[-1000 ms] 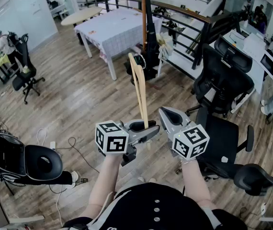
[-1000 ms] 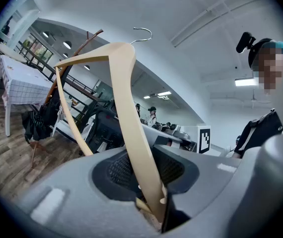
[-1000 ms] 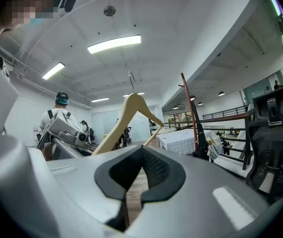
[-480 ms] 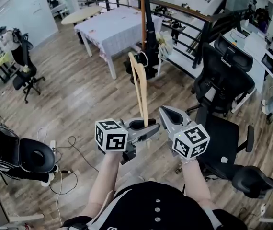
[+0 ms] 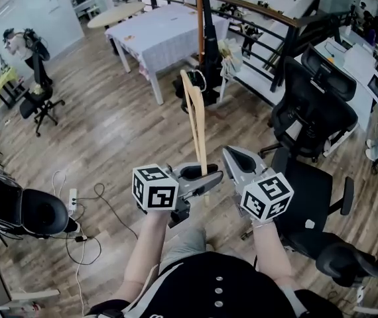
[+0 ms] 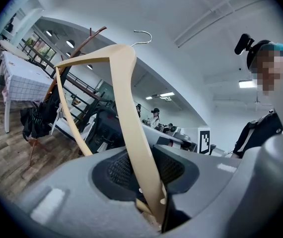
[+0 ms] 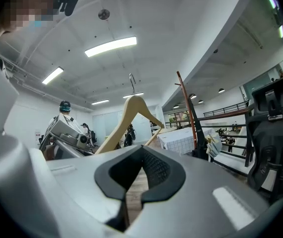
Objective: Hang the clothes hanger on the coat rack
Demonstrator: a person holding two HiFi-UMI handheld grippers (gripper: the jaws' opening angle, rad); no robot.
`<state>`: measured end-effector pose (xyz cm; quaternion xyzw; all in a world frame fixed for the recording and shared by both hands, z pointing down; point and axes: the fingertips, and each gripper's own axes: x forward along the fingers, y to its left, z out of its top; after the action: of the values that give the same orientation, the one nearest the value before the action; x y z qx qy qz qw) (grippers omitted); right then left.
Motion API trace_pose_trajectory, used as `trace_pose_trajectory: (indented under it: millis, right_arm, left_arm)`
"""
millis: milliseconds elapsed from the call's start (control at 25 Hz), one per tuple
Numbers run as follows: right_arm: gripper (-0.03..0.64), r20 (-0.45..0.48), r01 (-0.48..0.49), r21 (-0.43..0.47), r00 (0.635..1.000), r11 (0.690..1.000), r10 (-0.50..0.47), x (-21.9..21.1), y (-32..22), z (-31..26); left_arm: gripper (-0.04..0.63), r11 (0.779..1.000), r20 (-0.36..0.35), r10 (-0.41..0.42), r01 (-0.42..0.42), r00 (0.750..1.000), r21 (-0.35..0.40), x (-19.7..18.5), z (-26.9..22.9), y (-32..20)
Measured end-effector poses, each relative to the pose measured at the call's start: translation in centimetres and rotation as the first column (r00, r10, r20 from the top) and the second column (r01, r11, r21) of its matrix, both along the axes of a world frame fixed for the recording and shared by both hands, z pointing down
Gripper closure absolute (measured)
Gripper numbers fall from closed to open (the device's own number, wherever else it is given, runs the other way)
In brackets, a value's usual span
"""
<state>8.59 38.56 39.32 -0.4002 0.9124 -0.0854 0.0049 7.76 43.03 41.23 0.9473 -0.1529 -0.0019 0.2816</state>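
Our left gripper (image 6: 153,202) is clamped on the lower end of one arm of the wooden clothes hanger (image 6: 124,108). The hanger stands up out of the jaws with its wire hook (image 6: 142,33) at the top. Our right gripper (image 7: 131,192) sits just beside it, jaws together with nothing in them. The coat rack (image 5: 199,25), a wooden pole with branching pegs, stands well ahead beyond the hanger, near a cloth-covered table (image 5: 156,38). We judge the hanger light and stiff. Its smooth wood may pivot in a grip this far from the hook, so a hold nearer the neck would steady it for setting the hook over a peg.
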Motion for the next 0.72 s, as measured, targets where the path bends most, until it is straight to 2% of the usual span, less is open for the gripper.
trace_pose_trajectory:
  millis: [200, 400, 720]
  right_arm:
    - [0.615, -0.069, -0.001, 0.028, 0.998, 1.000, 0.003, -0.1, -2.3, 0.5]
    - [0.615, -0.053, -0.017, 0.022, 0.998, 1.000, 0.019, -0.4, -7.5, 0.7]
    - [0.615, -0.045, -0.059, 0.043, 0.997, 0.997, 0.061, -2.5, -18.0, -0.6]
  left_arm:
    - [0.472, 0.999, -0.004, -0.018, 0.018, 1.000, -0.028, -0.8, 0.9, -2.5]
    - [0.472, 0.999, -0.017, -0.023, 0.022, 1.000, -0.024, -2.0, 1.1, -7.7]
    - [0.471, 0.999, 0.005, 0.031, -0.031, 0.999, -0.010, -4.2, 0.5, -17.8]
